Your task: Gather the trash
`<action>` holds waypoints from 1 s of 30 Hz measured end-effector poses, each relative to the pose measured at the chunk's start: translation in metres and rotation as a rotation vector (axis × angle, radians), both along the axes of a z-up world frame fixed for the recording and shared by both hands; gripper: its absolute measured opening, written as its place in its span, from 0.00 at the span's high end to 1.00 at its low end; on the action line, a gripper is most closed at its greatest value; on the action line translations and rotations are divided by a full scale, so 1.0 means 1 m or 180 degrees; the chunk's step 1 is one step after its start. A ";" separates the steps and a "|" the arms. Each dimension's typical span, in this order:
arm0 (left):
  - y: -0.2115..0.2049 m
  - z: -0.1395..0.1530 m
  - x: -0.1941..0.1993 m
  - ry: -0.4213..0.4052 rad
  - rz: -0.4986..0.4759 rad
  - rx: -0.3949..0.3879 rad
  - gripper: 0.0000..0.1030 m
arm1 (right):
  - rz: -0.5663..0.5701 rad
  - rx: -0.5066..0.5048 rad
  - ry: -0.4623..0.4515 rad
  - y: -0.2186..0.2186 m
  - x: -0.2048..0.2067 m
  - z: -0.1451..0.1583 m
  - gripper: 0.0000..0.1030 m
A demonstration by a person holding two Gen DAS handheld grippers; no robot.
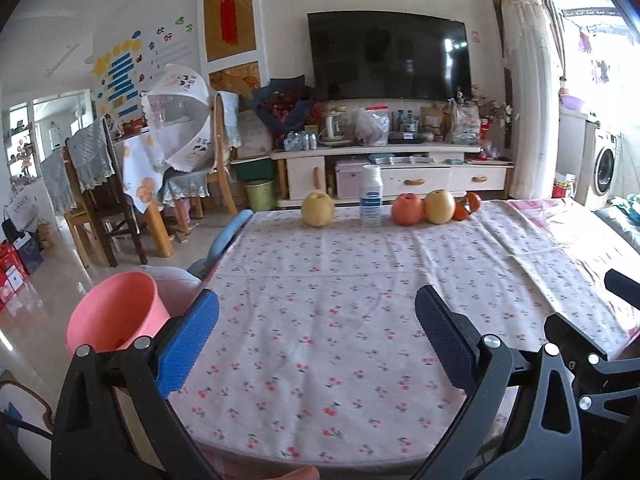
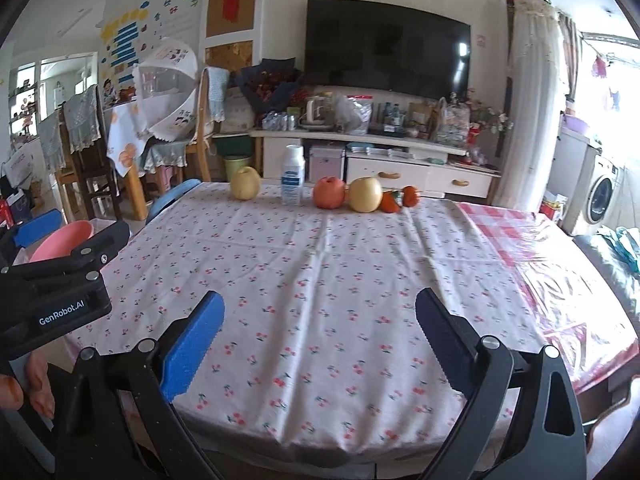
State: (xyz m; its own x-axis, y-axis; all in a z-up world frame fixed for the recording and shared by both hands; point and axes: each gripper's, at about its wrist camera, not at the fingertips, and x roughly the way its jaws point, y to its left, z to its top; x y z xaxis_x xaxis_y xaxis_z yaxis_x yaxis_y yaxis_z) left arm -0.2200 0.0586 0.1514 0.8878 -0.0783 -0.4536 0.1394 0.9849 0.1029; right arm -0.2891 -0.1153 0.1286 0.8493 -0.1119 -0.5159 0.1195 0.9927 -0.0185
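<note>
Both grippers, left gripper point(image 1: 316, 340) and right gripper point(image 2: 320, 340), stand apart, empty; reach level to the white bottle point(image 2: 293, 176), avoiding the fruit.

"GenRobot.AI" in white on the left hand-held gripper point(image 2: 60, 264) black body

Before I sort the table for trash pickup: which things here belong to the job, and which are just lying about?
Job:
- pink bin beside the table
- white bottle, possibly trash
- left gripper and right gripper, both open, empty

Lying about:
- pears
- red apple
- tangerines
- tablecloth
</note>
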 end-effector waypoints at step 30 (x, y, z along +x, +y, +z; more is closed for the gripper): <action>-0.014 0.029 -0.048 -0.0266 -0.0118 -0.0092 0.04 | -0.0236 -0.0020 -0.0372 -0.021 -0.069 0.051 0.07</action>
State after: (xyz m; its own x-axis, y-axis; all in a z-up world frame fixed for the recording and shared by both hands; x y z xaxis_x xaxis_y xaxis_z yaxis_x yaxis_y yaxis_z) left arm -0.2682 0.0444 0.1802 0.9186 -0.1237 -0.3753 0.1679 0.9819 0.0873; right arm -0.3584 -0.1359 0.1800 0.8929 -0.1794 -0.4131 0.1942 0.9809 -0.0063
